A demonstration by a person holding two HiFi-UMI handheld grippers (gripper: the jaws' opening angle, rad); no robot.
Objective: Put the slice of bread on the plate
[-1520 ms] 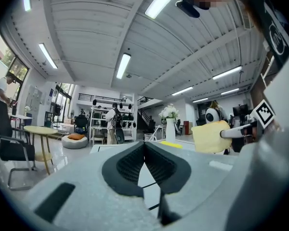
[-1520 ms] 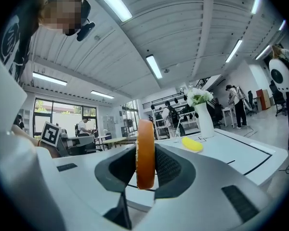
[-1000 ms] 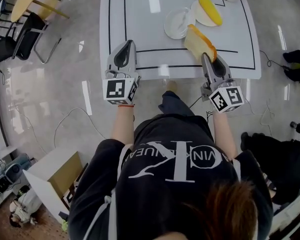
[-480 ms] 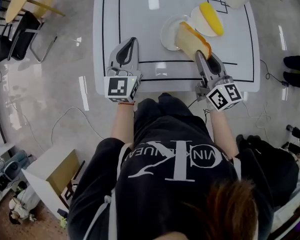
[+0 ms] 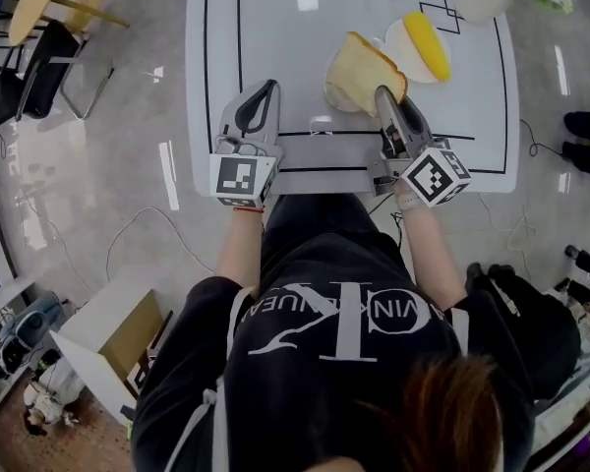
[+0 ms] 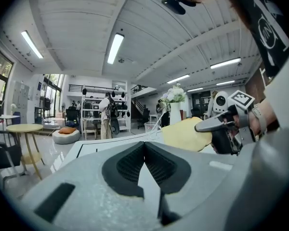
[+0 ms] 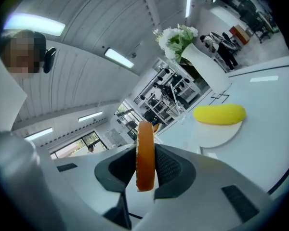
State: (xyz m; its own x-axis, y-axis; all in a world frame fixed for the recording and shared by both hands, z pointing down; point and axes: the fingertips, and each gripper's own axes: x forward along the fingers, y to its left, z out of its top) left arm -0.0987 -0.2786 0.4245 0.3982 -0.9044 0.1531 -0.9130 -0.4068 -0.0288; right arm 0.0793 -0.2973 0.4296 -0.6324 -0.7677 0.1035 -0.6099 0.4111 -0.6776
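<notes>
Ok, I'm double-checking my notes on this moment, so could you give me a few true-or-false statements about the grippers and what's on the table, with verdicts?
1. The right gripper grips the slice of bread. True.
2. The left gripper holds something as well. False: its jaws are together with nothing between them.
3. The yellow item lies on a white plate. True.
4. The bread lies flat on the table. False: it is clamped between the right gripper's jaws, above the table.
5. The vase of flowers stands on the floor. False: it stands on the table, beyond the yellow item.
</notes>
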